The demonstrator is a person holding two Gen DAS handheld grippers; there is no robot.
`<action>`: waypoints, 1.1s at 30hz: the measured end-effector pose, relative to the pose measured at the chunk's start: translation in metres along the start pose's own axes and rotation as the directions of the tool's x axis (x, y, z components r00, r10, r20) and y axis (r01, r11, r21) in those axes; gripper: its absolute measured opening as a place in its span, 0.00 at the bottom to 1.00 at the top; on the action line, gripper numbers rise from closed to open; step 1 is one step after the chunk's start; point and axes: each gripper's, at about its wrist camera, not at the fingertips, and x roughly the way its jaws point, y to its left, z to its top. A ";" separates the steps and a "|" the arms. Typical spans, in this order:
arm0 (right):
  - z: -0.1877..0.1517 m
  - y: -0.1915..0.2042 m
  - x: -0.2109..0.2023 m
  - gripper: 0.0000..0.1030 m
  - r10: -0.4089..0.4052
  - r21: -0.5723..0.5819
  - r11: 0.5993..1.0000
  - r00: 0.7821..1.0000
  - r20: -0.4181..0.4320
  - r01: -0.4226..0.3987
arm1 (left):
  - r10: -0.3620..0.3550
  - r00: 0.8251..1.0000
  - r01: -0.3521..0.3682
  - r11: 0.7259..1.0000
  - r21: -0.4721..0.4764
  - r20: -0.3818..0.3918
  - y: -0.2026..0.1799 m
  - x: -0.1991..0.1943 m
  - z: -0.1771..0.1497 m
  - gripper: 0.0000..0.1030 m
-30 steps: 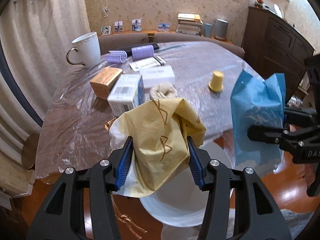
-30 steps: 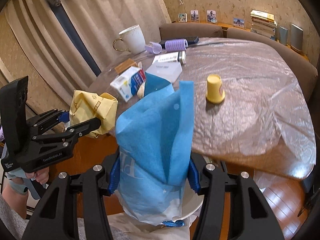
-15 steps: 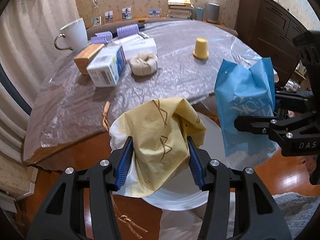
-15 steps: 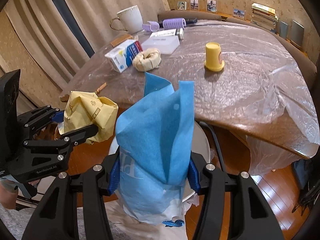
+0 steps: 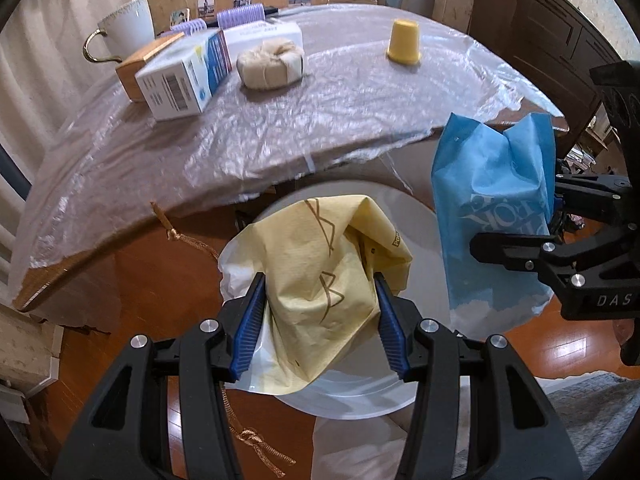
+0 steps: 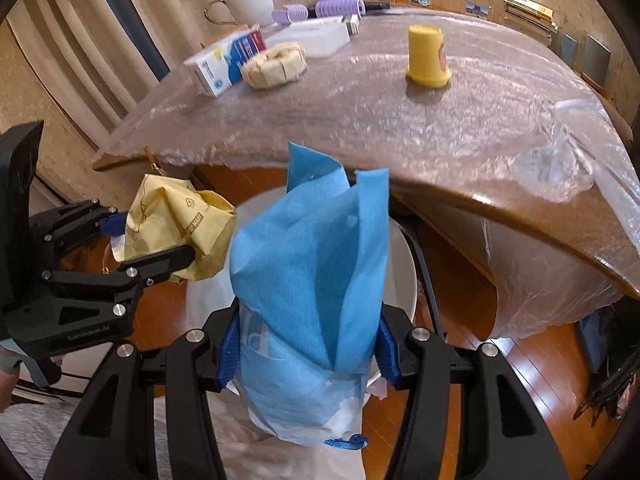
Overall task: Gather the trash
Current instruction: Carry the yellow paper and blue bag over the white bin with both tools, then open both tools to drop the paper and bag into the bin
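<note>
My left gripper is shut on a crumpled yellow paper wrapper, held above a round white bin lined with a white bag, below the table's edge. My right gripper is shut on a blue paper bag, held over the same white bin. The blue bag and right gripper show at the right of the left wrist view. The yellow wrapper and left gripper show at the left of the right wrist view.
The plastic-covered table holds a white and blue carton, a beige paper roll, an upturned yellow cup, a white box, purple curlers and a large white mug. A dark cabinet stands at right. The floor is wooden.
Both grippers have dropped lower and pulled back from the table, carrying the yellow wrapper and blue bag. They now hang below the tabletop level over the white bin.
</note>
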 end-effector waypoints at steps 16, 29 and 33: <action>0.002 0.001 0.044 0.52 -0.028 0.018 0.999 0.998 -0.051 0.029 | 0.002 0.999 -0.003 1.000 -0.009 -0.052 0.007 0.034 -0.004 0.51; 0.004 0.005 0.064 0.52 -0.078 0.003 0.997 0.995 -0.069 0.078 | -0.002 0.996 0.002 1.000 -0.001 -0.085 0.009 0.056 -0.010 0.51; 0.002 0.006 0.069 0.52 -0.088 -0.003 0.996 0.994 -0.068 0.088 | 0.000 0.996 0.000 1.000 0.003 -0.092 0.010 0.062 -0.008 0.51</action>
